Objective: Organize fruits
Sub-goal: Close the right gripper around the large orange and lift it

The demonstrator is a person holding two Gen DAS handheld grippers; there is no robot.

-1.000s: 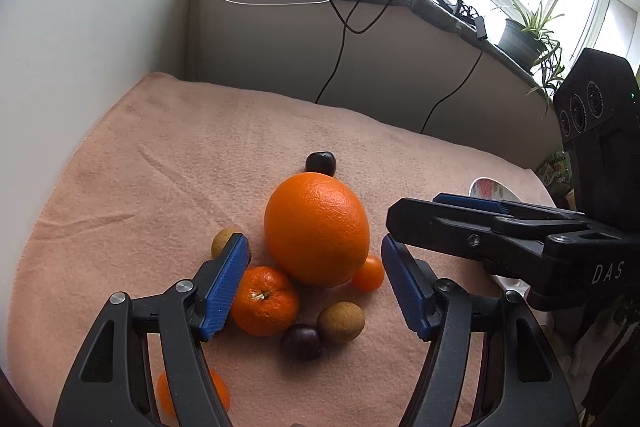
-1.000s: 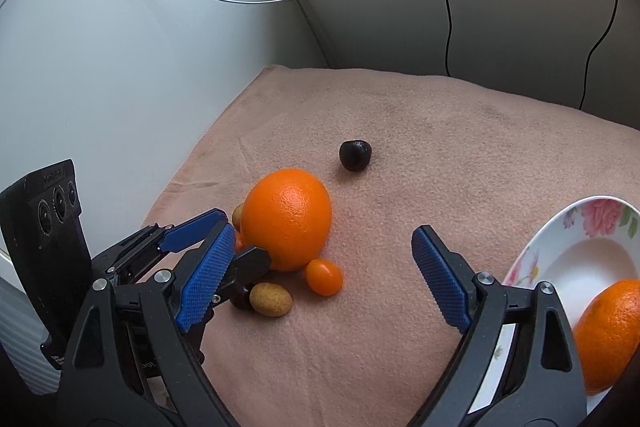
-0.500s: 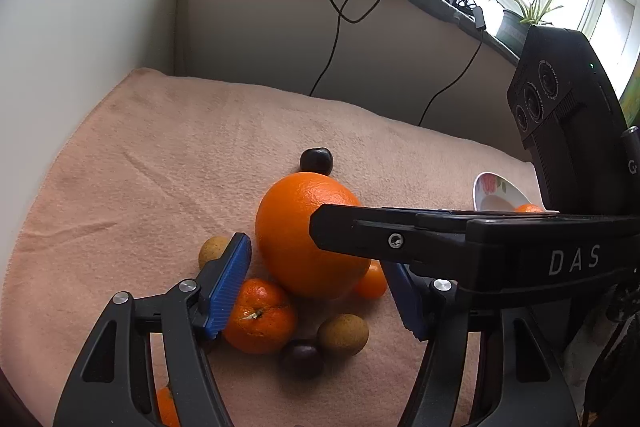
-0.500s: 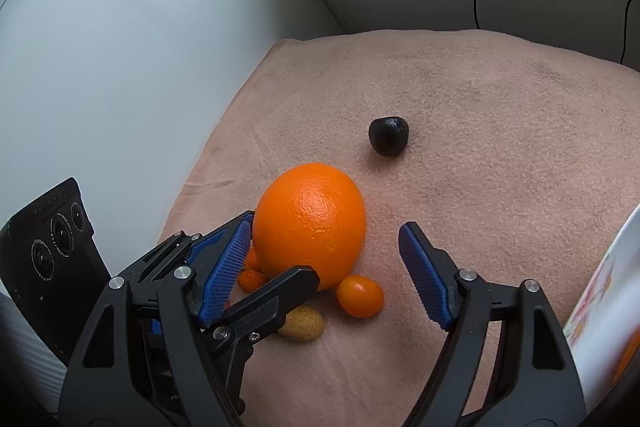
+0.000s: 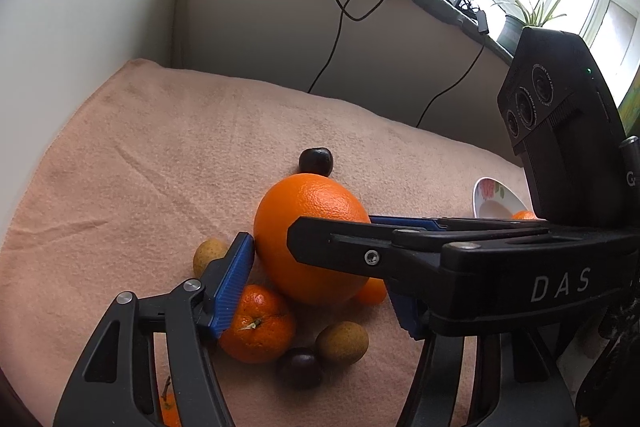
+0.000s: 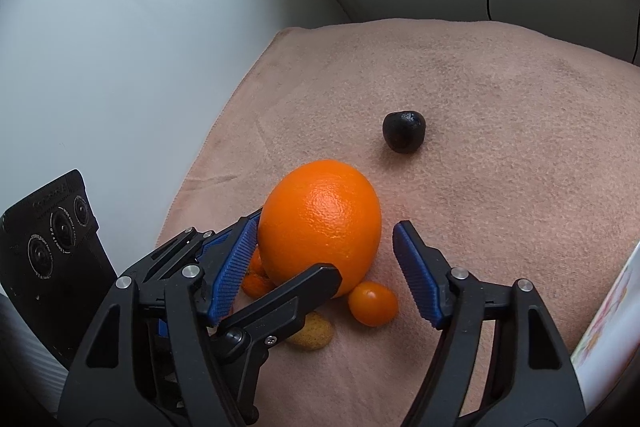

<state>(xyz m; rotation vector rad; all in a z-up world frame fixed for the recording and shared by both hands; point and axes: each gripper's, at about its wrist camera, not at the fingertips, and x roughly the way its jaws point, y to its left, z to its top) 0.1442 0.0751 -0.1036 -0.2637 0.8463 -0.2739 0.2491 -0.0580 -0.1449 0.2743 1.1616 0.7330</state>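
A large orange (image 5: 312, 239) (image 6: 320, 231) lies on the pink towel (image 5: 160, 167) among small fruits. Both grippers reach for it from the near side and cross each other. My left gripper (image 5: 320, 267) straddles its near part with jaws closing; the left pad (image 5: 234, 283) is at the peel, and the right pad (image 5: 404, 311) is mostly hidden behind the other gripper. My right gripper (image 6: 324, 269) also has its jaws closing around the orange: its left pad (image 6: 234, 267) is at the peel and its right pad (image 6: 416, 271) stands clear.
A mandarin (image 5: 258, 325), two brown longans (image 5: 342, 343) (image 5: 208, 255), a dark fruit (image 5: 300, 367) and a small orange kumquat (image 6: 373, 303) crowd the orange. Another dark fruit (image 6: 403, 131) lies beyond. A flowered plate (image 5: 496, 199) holding an orange stands on the right. Walls close off the left and back.
My right gripper has come in leftward and lower over the large orange, narrowing its jaws; its finger now crosses the left wrist view. My left gripper stayed put and narrowed slightly.
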